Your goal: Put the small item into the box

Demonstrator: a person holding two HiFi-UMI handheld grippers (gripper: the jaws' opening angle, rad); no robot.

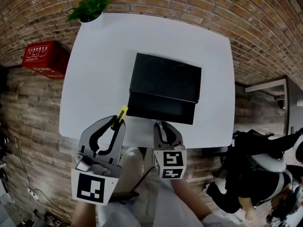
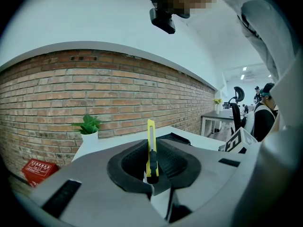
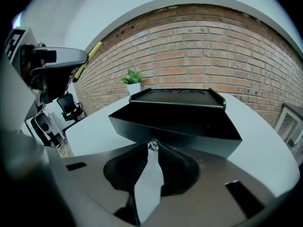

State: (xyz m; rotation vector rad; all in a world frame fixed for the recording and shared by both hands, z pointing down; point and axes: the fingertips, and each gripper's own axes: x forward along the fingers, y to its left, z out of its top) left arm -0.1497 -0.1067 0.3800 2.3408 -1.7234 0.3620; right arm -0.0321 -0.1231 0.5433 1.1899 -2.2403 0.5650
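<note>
Near the front edge of the open black box [image 1: 165, 79], the right tool [image 1: 163, 125] pinches a small shiny item [image 3: 152, 145] and the left tool [image 1: 115, 123] grips a yellow utility knife [image 1: 122, 112]; neither is put inside yet.

no word, brand or number can be read anywhere. the red box [image 1: 44, 58] carries lines of white print on its upper face. they are too small and blurred to make out in the head view, and no clearer in the left gripper view, where the same box [image 2: 35, 170] shows low at the left. the left marker cube [image 1: 93, 188], on the left gripper [image 1: 113, 124], shows a black-and-white square pattern without letters or digits. the right marker cube [image 1: 169, 163], on the right gripper [image 1: 164, 125], shows such patterns on two faces, also without letters or digits.
</note>
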